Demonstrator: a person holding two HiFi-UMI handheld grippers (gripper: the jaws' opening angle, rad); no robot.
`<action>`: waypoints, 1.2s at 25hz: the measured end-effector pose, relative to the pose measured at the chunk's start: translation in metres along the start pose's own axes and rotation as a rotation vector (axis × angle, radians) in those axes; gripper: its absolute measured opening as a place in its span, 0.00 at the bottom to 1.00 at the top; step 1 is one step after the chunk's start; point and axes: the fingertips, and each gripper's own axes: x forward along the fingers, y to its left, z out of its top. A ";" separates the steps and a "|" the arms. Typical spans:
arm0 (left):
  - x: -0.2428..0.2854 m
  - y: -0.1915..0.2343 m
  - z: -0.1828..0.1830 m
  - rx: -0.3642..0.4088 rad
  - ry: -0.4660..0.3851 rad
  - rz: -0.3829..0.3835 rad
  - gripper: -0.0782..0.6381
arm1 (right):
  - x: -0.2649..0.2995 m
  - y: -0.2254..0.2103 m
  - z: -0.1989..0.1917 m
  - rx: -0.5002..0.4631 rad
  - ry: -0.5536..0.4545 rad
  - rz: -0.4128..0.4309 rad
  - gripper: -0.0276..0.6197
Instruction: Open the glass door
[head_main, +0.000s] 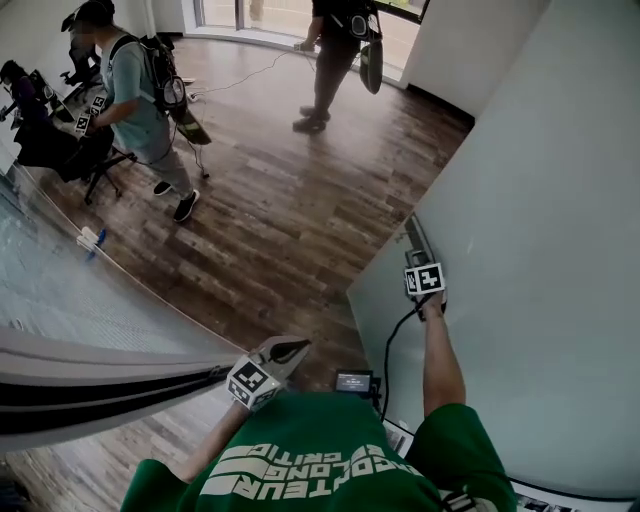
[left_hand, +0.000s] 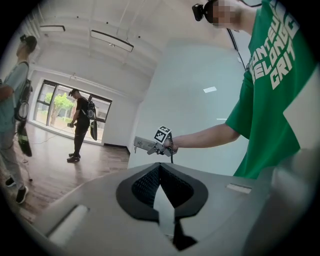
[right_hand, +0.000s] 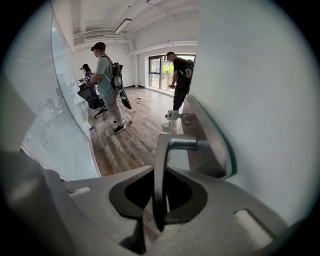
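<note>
- The right gripper (right_hand: 159, 205) was clamped on the brushed-metal lever handle (right_hand: 161, 160), at the free edge of the frosted glass door (head_main: 375, 300) on the right.
- The left gripper (head_main: 290, 350) sat closed and empty, near the body.
- The best bet was a firm pinch, the lever pressed fully, then a smooth swing.

Wood-plank floor (head_main: 290, 220), white walls (head_main: 460, 50), bright windows (left_hand: 55, 106) at far end, ceiling strip lights (left_hand: 112, 41), office chair (right_hand: 94, 101).

Bright daylight enters through the far windows (right_hand: 161, 72); ceiling lights (left_hand: 111, 40) glow; gripper views curve, darken at corners, blur up close.
</note>
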 end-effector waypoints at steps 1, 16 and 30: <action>0.004 -0.002 0.001 0.003 0.001 -0.022 0.13 | 0.001 -0.012 -0.001 0.002 -0.003 -0.026 0.09; 0.055 0.035 0.006 0.003 0.034 0.025 0.13 | 0.007 -0.160 -0.024 0.152 -0.016 -0.197 0.08; 0.164 0.013 0.008 -0.012 0.061 0.041 0.13 | 0.006 -0.290 -0.066 0.279 -0.021 -0.313 0.05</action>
